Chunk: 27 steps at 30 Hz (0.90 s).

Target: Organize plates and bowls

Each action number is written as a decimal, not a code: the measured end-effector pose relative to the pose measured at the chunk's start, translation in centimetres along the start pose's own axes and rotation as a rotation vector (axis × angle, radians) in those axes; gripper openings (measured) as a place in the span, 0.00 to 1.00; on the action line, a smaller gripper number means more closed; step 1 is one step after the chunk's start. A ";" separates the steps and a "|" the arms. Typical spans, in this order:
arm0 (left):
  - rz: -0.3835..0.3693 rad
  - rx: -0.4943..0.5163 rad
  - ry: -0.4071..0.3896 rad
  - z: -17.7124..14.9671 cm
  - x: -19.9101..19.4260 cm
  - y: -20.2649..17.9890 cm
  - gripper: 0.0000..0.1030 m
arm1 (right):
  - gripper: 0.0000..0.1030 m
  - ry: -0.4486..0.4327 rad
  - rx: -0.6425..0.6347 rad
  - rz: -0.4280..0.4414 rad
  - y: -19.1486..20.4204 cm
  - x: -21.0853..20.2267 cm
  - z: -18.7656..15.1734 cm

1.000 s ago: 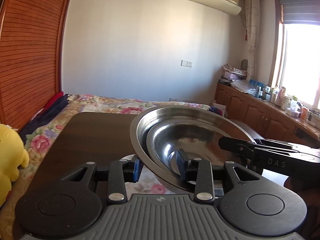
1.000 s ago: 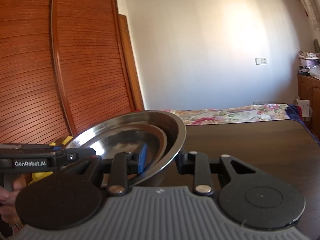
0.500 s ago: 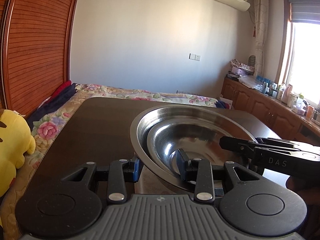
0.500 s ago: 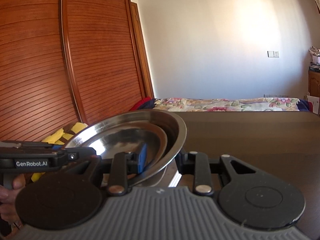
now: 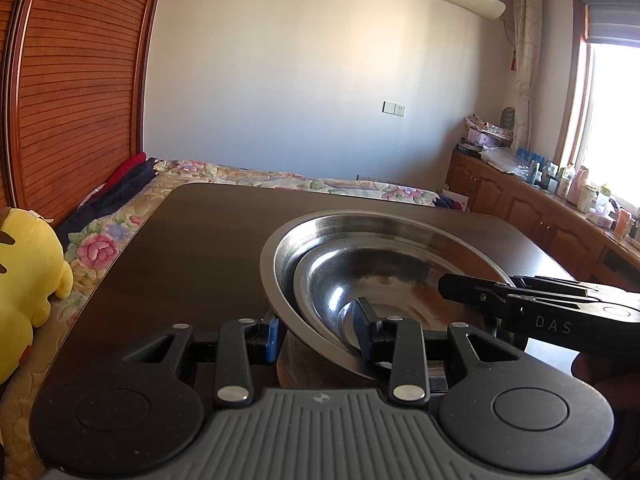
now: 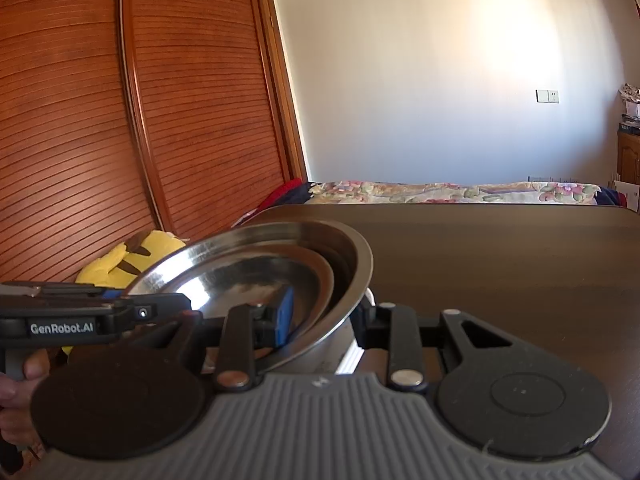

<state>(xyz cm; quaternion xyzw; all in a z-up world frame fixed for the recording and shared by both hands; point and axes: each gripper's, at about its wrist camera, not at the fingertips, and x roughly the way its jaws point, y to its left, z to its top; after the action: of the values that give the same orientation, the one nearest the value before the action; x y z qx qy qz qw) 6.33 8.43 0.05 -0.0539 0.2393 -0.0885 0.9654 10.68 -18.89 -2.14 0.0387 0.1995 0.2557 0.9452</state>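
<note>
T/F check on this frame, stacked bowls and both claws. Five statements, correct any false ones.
1. A smaller steel bowl sits inside the larger steel bowl. True.
2. Only the left claw grips the bowls. False: the right claw clamps the rim too, from the opposite side.
3. The bowls are over a dark table. True.
4. The inner bowl holds food. False: nothing is visible in it.
5. A yellow plush toy lies on the table. False: it lies on the floral bedding beside the table.
</note>
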 end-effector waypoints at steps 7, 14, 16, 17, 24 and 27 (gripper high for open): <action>0.001 0.005 0.007 0.0 0.2 -0.1 0.37 | 0.32 0.013 0.005 -0.001 -0.1 0.4 0.1; 0.003 0.011 0.004 -0.1 0.2 -0.2 0.37 | 0.32 0.021 0.008 -0.006 -0.2 0.9 -0.3; 0.003 0.012 0.003 -0.1 0.2 -0.3 0.37 | 0.32 0.020 0.005 -0.006 -0.1 1.0 -0.3; 0.003 0.013 0.003 -0.2 0.2 -0.3 0.37 | 0.32 0.019 0.004 -0.005 -0.1 1.0 -0.3; 0.011 0.014 0.002 -0.5 0.4 -0.2 0.44 | 0.32 0.018 -0.001 -0.005 0.0 1.1 -0.4; 0.020 0.014 0.000 -0.6 0.3 -0.1 0.54 | 0.33 0.020 -0.006 -0.007 -0.2 1.0 -0.4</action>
<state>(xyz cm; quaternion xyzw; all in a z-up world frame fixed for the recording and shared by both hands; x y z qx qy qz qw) 6.33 8.21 -0.62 -0.0449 0.2394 -0.0803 0.9666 11.38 -18.62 -2.93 0.0327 0.2084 0.2536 0.9440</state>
